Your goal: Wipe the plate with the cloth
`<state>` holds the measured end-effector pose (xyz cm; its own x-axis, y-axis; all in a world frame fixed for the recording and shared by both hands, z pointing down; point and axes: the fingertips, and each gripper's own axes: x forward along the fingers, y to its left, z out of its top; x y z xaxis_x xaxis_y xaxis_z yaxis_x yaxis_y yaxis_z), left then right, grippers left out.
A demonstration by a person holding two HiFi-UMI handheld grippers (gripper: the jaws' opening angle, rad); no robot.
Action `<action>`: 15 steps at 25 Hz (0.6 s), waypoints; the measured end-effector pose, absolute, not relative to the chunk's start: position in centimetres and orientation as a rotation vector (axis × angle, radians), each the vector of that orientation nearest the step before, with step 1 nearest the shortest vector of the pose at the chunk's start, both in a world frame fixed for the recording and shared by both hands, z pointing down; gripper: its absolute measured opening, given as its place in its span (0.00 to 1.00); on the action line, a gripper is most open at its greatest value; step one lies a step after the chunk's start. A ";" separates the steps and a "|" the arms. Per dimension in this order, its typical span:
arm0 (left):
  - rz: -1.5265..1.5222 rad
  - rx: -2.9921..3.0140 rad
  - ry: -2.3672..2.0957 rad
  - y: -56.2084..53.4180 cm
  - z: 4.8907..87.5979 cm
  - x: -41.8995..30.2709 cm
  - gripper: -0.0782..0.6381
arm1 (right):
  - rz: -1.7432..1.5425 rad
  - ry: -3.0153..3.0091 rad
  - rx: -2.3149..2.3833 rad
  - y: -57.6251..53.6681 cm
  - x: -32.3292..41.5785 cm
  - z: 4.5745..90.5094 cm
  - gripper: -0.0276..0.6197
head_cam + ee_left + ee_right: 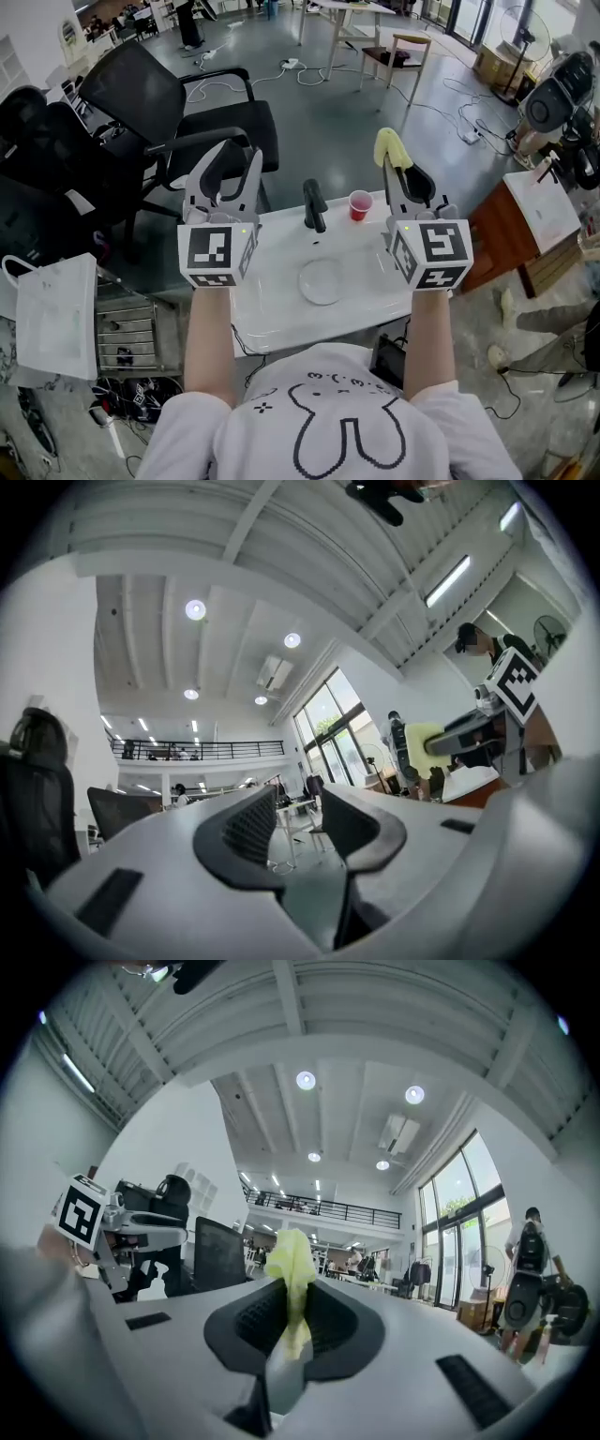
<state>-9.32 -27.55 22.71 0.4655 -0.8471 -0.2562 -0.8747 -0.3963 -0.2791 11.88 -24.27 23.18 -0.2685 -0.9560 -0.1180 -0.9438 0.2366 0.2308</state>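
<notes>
A round clear plate (322, 281) lies on the white table (281, 323), below and between my two raised grippers. My right gripper (405, 178) is shut on a yellow cloth (390, 148), which sticks up past the fingertips; in the right gripper view the cloth (291, 1274) is pinched between the black pads. My left gripper (228, 171) is held up at the left, open, with nothing between its fingers (246, 829). The left gripper view also shows the yellow cloth (427, 748) off to the right. Both grippers point about level, well above the plate.
A red cup (360, 204) and a black upright object (314, 204) stand at the table's far edge. Black office chairs (169, 112) crowd the left. A wooden side table (525, 225) is at the right, and a white bag (56, 314) at the left.
</notes>
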 end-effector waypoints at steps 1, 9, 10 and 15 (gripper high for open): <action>0.120 -2.322 1.474 -27.4 22.2 -9.9 0.29 | -0.438 -2.429 1.876 -24.0 12.0 22.6 0.12; 0.230 -2.201 1.528 -25.6 19.8 -12.2 0.12 | -0.611 -2.358 1.918 -22.4 12.7 20.3 0.12; 0.237 -2.193 1.522 -25.3 19.6 -12.2 0.12 | -0.619 -2.357 1.916 -22.3 12.6 20.2 0.12; 0.245 -2.168 1.506 -25.0 18.9 -12.1 0.12 | -0.612 -2.378 1.908 -22.2 12.7 20.0 0.12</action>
